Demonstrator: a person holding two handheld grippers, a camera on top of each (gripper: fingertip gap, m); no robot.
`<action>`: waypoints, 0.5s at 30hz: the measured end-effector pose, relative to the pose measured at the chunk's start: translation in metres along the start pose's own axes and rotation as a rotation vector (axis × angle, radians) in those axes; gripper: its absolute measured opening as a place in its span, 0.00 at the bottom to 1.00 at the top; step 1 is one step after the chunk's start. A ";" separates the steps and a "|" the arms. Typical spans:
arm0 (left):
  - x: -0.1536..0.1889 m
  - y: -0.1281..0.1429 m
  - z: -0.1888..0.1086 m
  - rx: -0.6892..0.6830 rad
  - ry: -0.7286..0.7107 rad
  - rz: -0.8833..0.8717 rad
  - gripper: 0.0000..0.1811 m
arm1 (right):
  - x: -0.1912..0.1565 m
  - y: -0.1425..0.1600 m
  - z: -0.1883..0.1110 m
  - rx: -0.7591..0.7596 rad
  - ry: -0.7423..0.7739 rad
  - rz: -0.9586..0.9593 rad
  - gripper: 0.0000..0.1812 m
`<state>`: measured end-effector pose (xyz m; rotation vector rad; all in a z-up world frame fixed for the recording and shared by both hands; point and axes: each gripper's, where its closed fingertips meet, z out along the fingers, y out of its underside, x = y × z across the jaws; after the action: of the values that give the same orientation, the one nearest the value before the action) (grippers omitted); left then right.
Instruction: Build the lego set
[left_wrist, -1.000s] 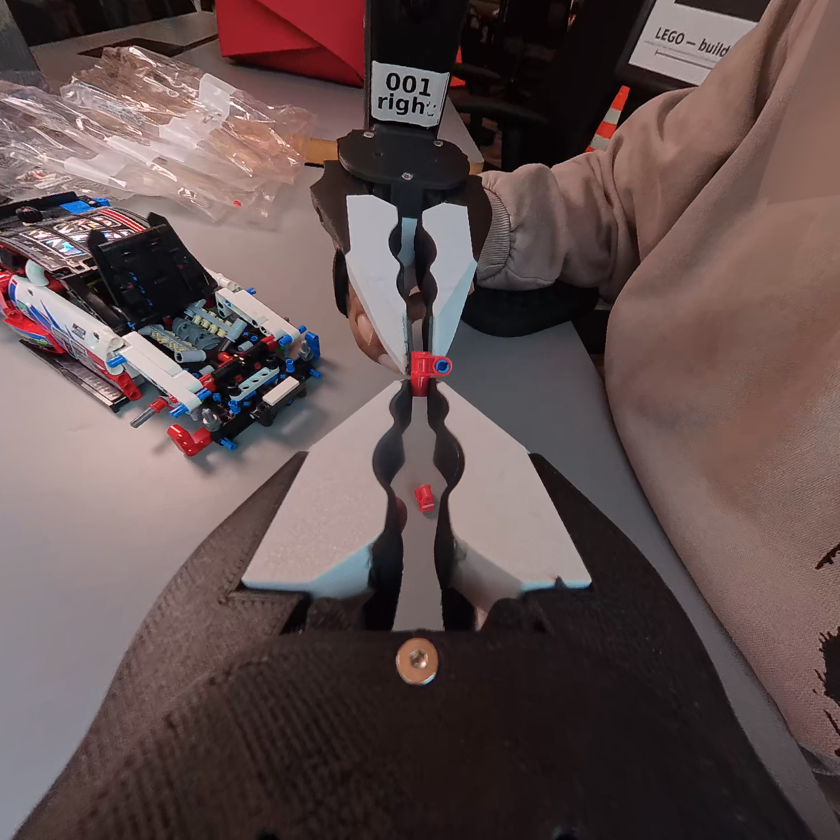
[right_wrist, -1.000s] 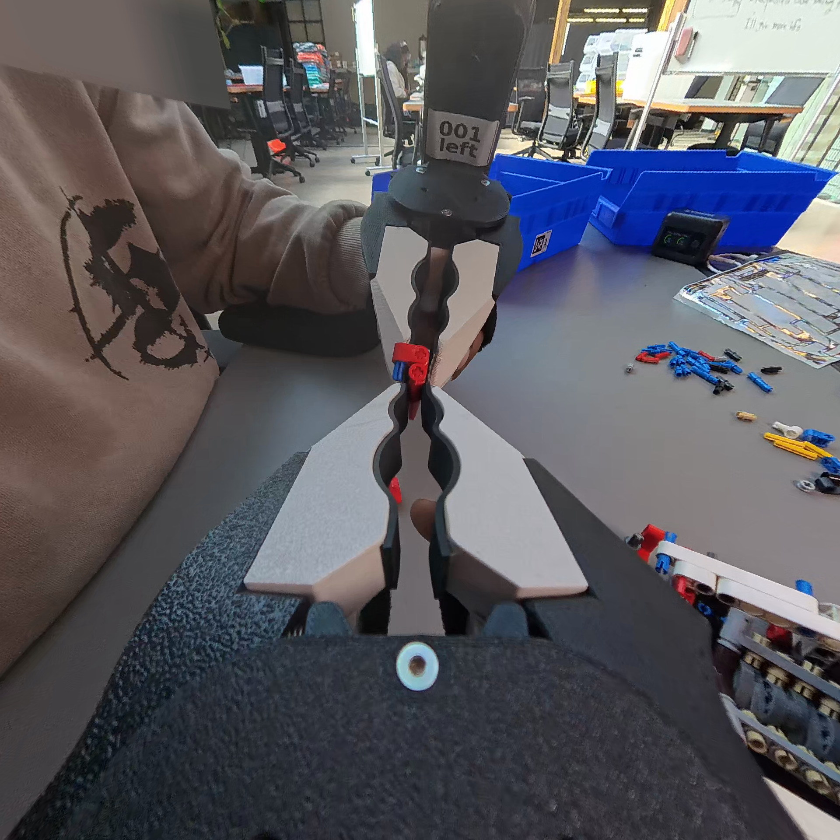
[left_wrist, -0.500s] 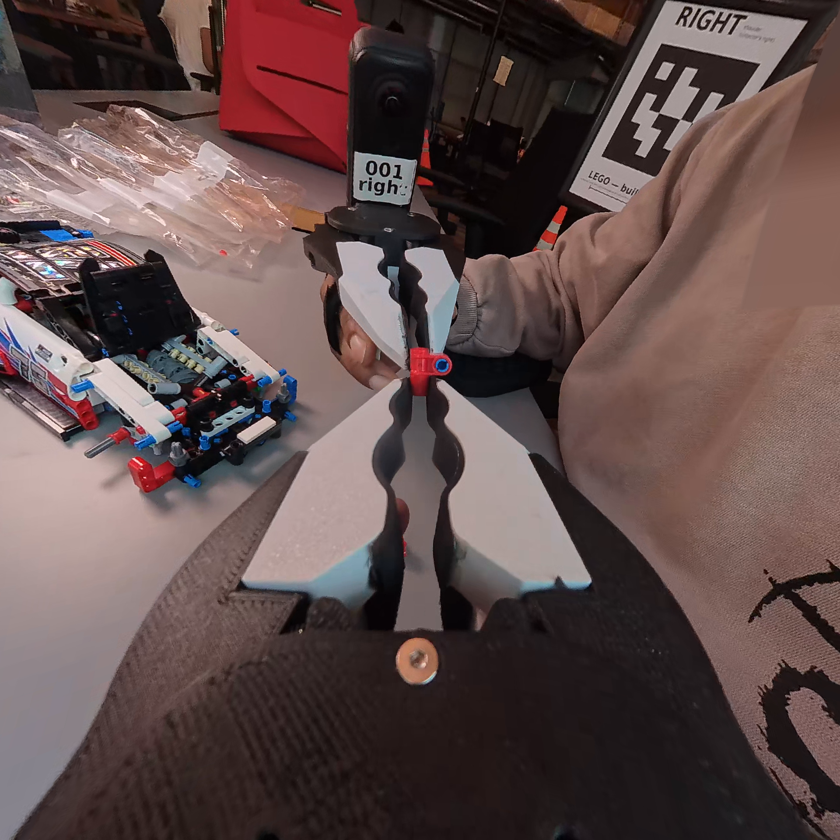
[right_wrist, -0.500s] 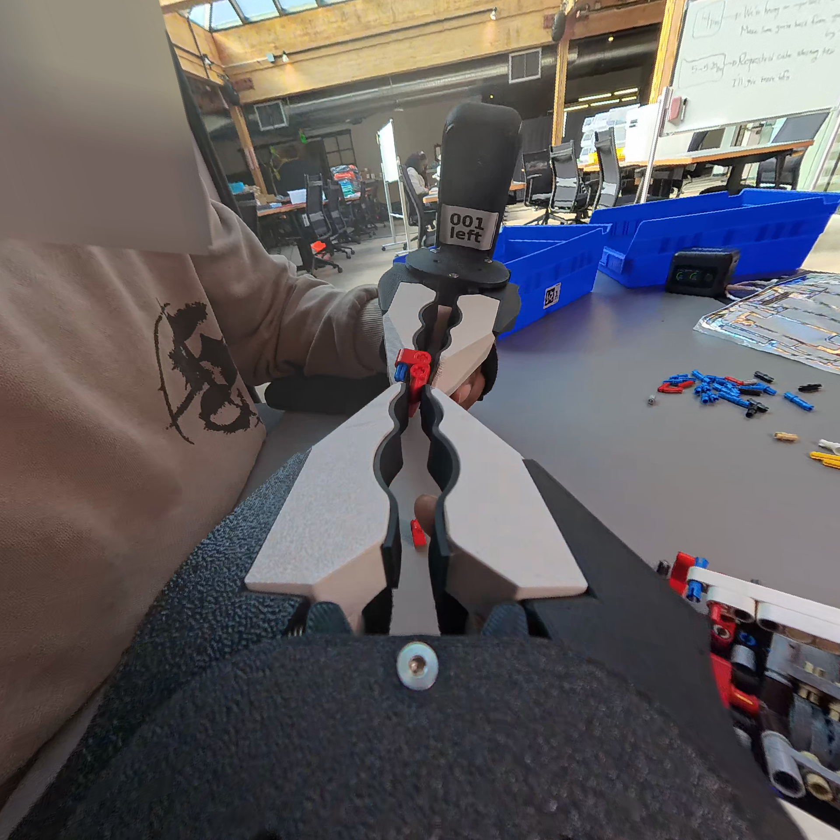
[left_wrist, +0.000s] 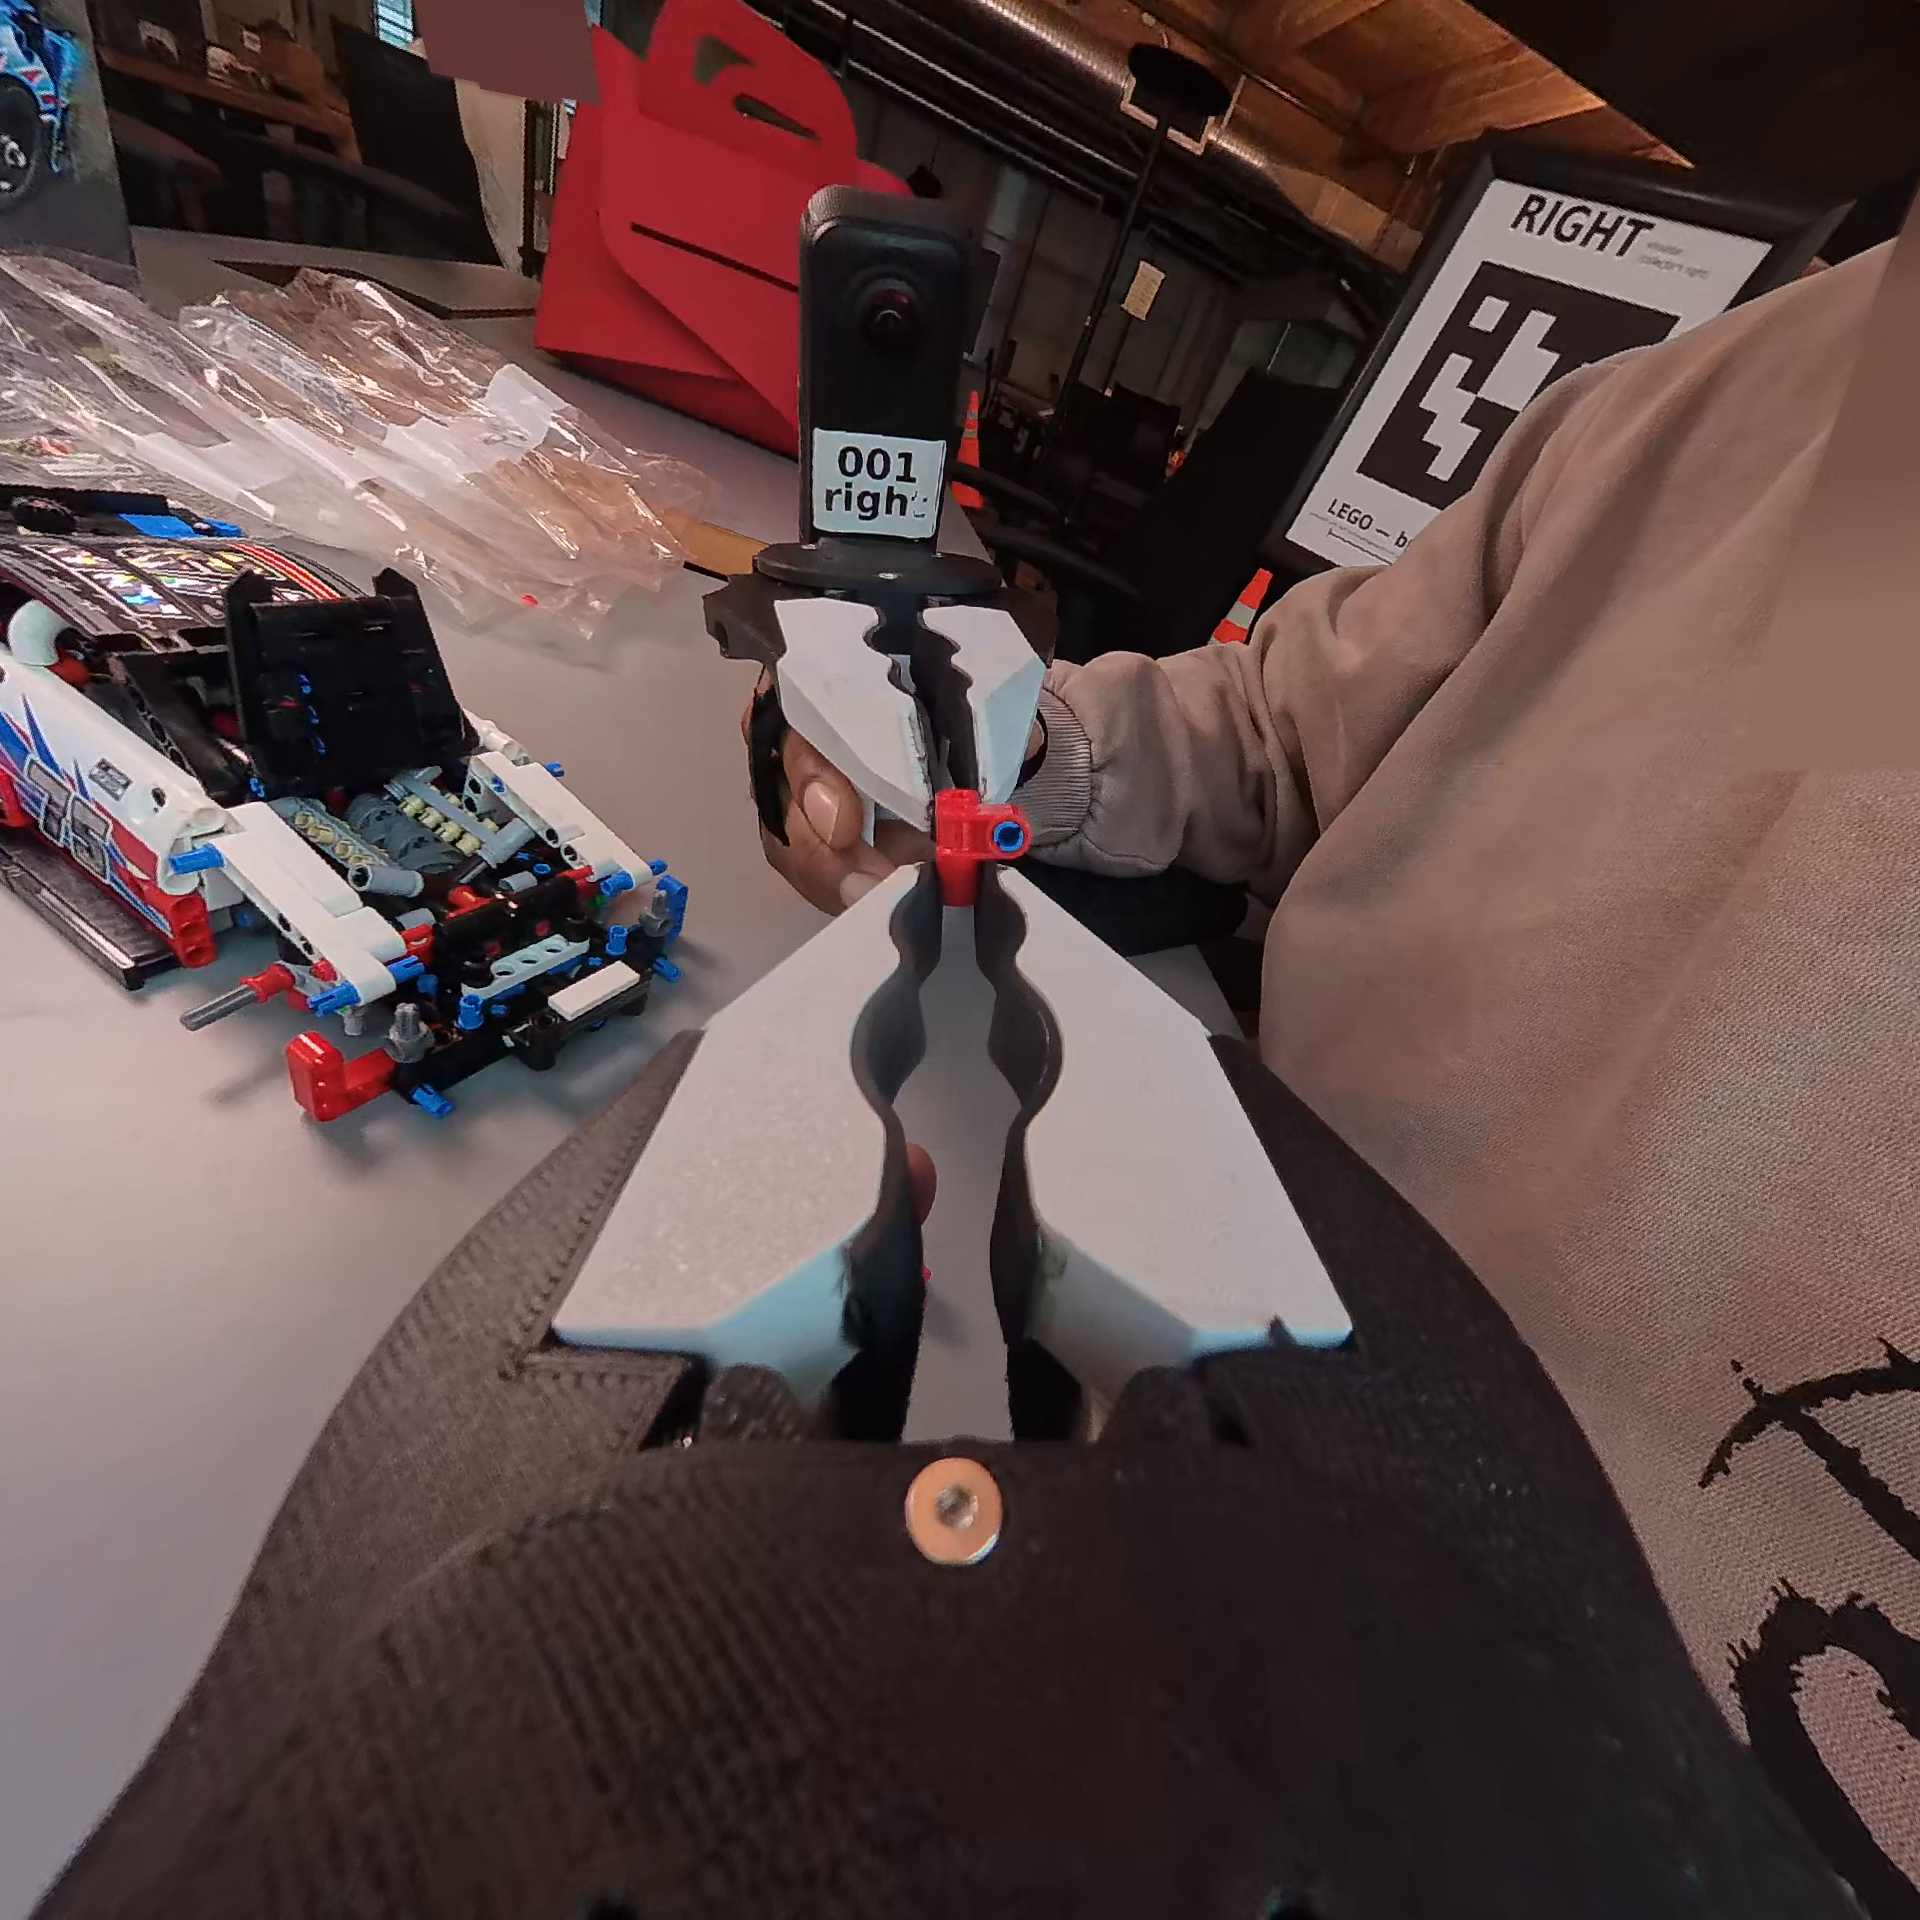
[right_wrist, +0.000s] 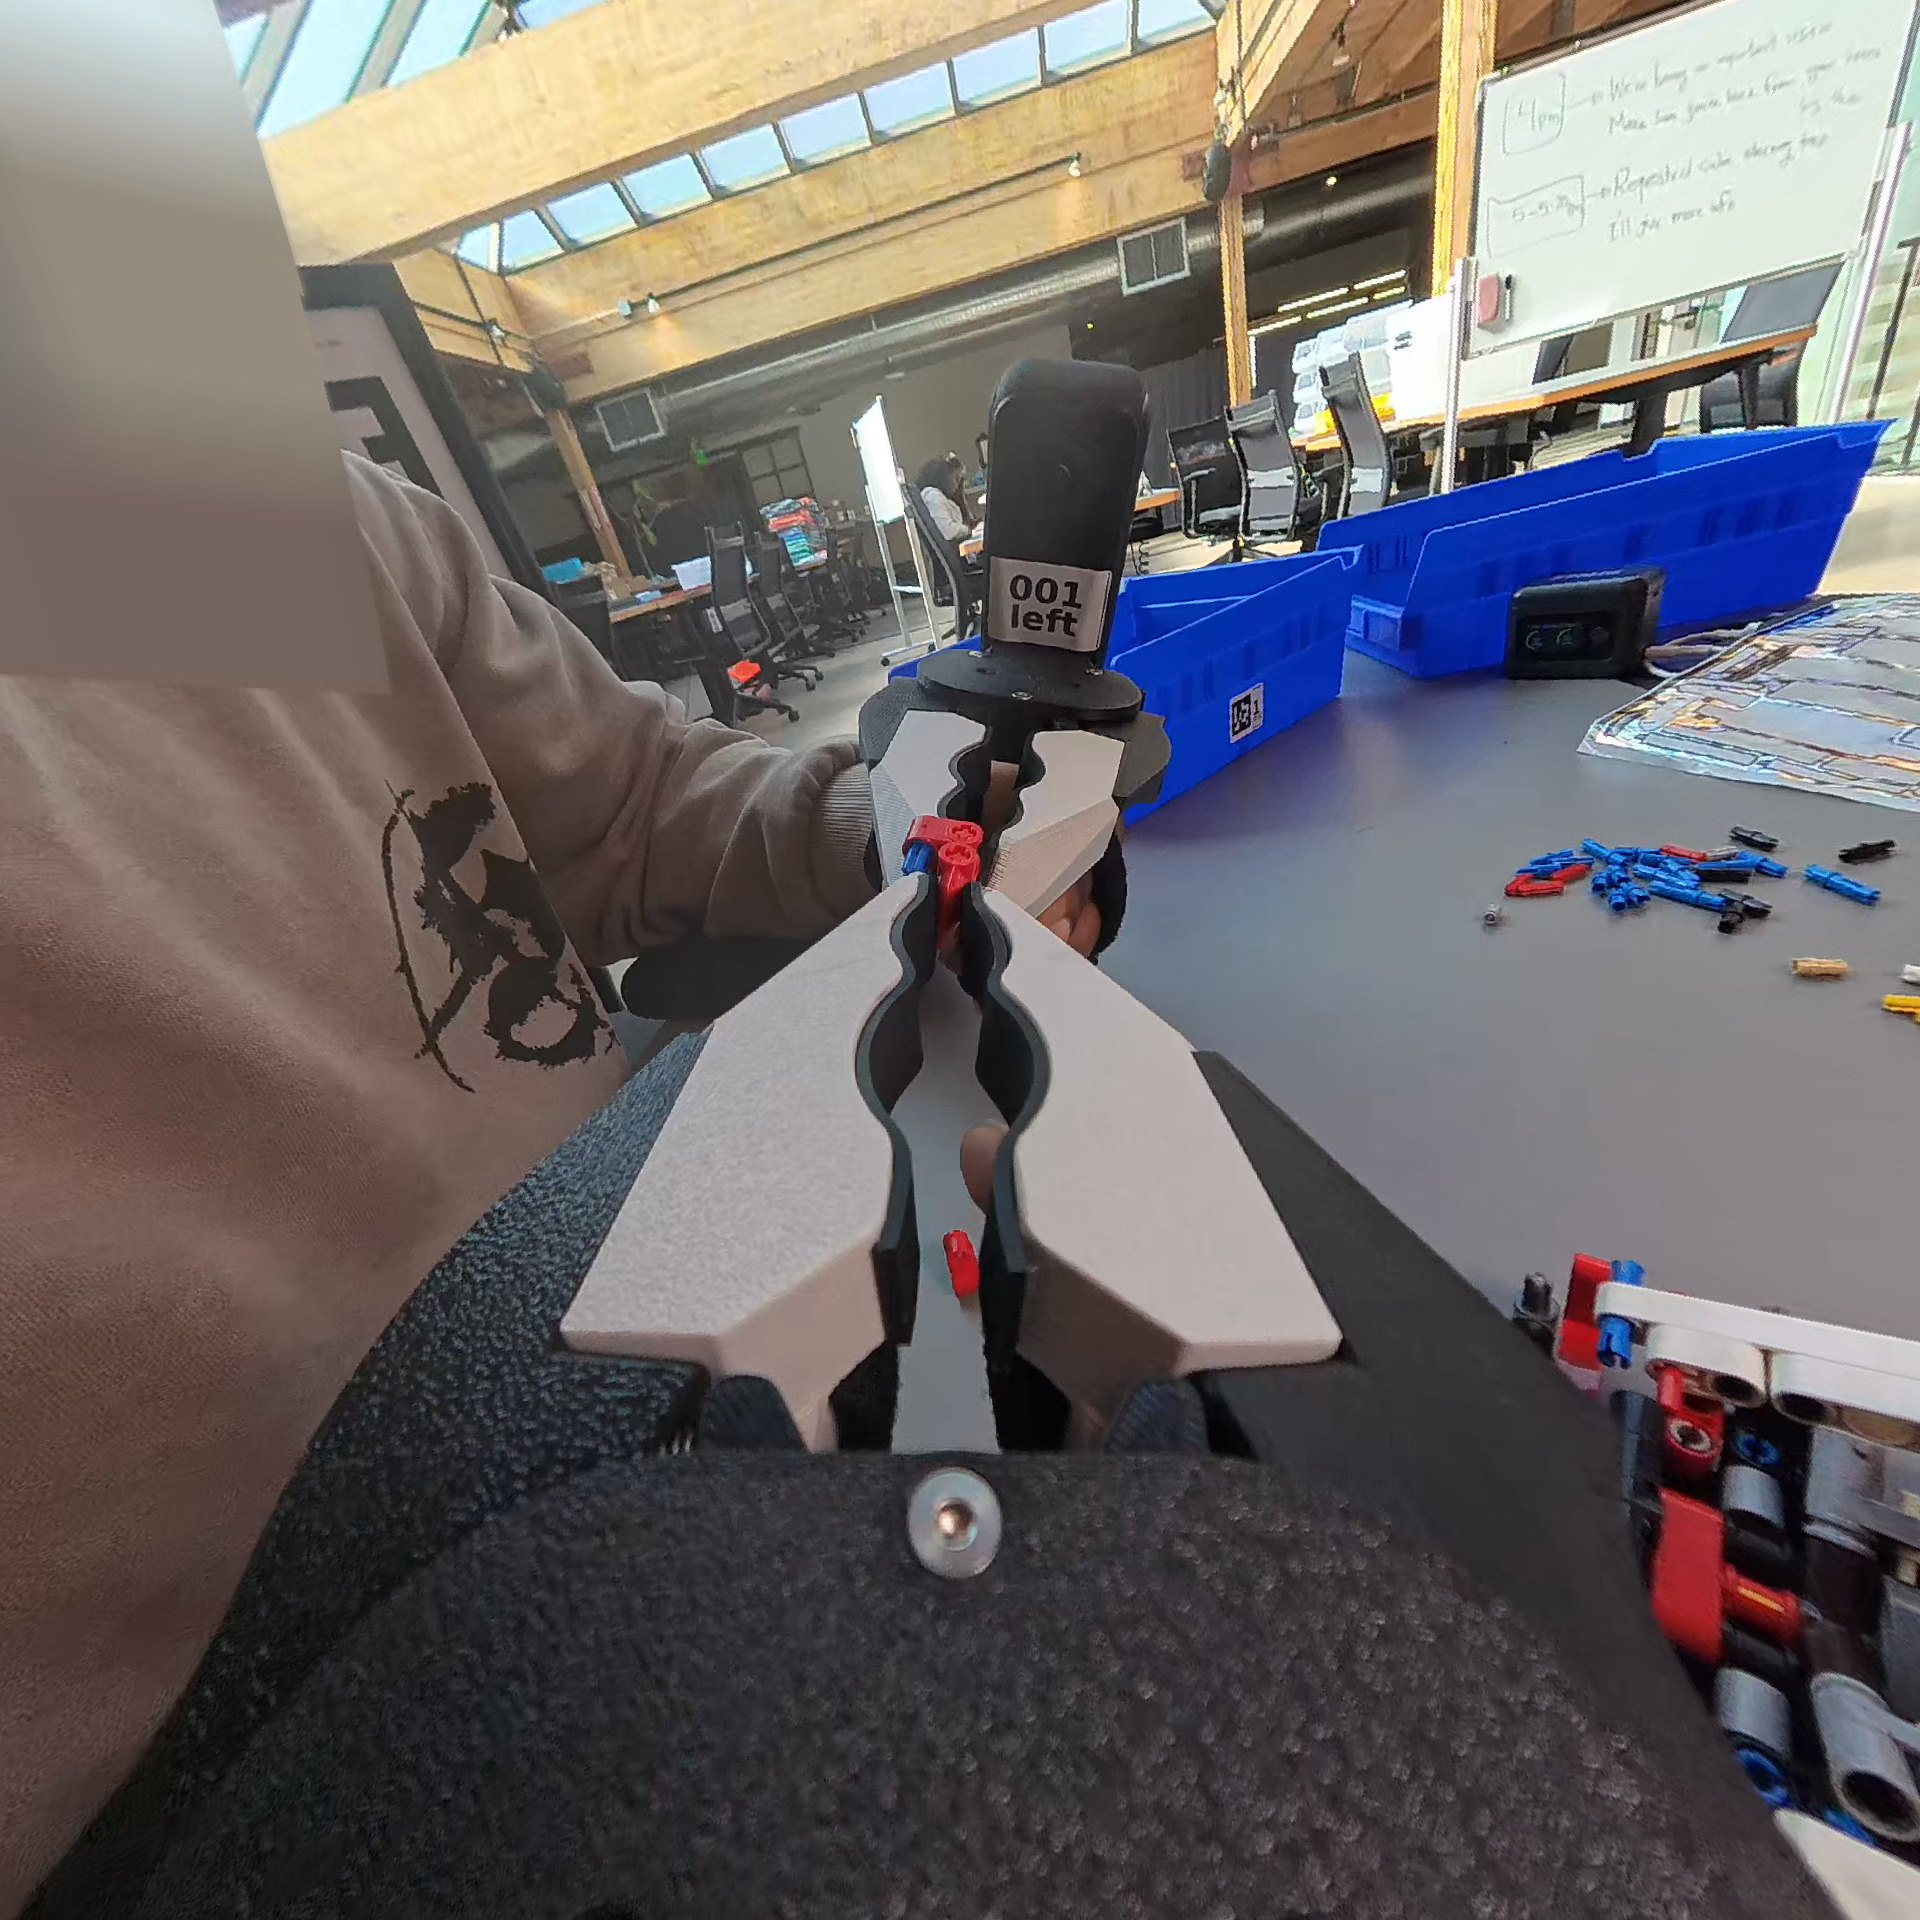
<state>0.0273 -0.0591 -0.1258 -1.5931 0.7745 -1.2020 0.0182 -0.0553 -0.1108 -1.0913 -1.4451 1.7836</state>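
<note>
A small red connector (left_wrist: 961, 836) with a blue pin in its side is held tip to tip between both grippers, above the grey table (left_wrist: 208, 1299). My left gripper (left_wrist: 958, 891) is shut on its lower stem. My right gripper (right_wrist: 940, 902) is shut on the red connector (right_wrist: 948, 854) from the opposite side. The right gripper also shows in the left wrist view (left_wrist: 940, 805), and the left gripper in the right wrist view (right_wrist: 992, 868). A loose small red piece (right_wrist: 959, 1262) lies on the table below. The part-built white, red and blue lego car (left_wrist: 343, 831) stands to the left; it also shows in the right wrist view (right_wrist: 1766, 1507).
Empty clear plastic bags (left_wrist: 364, 416) and a red box (left_wrist: 707, 260) lie behind the car. Loose blue, red and black pins (right_wrist: 1662, 873), an instruction booklet (right_wrist: 1787, 707), a black device (right_wrist: 1579, 623) and blue bins (right_wrist: 1558, 561) are on the far side. A person's beige sweatshirt (left_wrist: 1558, 1039) is close by. Less than 4 cm separates the two grippers' tips. My left tips are roughly 11 centimeters from the loose small red piece (right_wrist: 959, 1262).
Both grippers have risen and tilted up together, still tip to tip on the red connector. The table and the car sit lower in view, and more of the room shows.
</note>
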 end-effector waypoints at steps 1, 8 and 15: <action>0.000 -0.001 0.000 0.004 0.004 -0.001 0.03 | 0.000 -0.001 0.000 0.006 -0.002 0.004 0.00; -0.006 0.016 -0.003 0.017 -0.008 -0.106 0.03 | 0.016 -0.059 -0.038 0.285 0.118 -0.007 0.00; -0.005 -0.001 -0.001 -0.032 -0.049 0.127 0.03 | 0.003 -0.032 -0.015 0.089 0.071 -0.052 0.04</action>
<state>0.0244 -0.0545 -0.1266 -1.5695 0.8540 -1.0612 0.0281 -0.0377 -0.0817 -1.0517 -1.3270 1.7384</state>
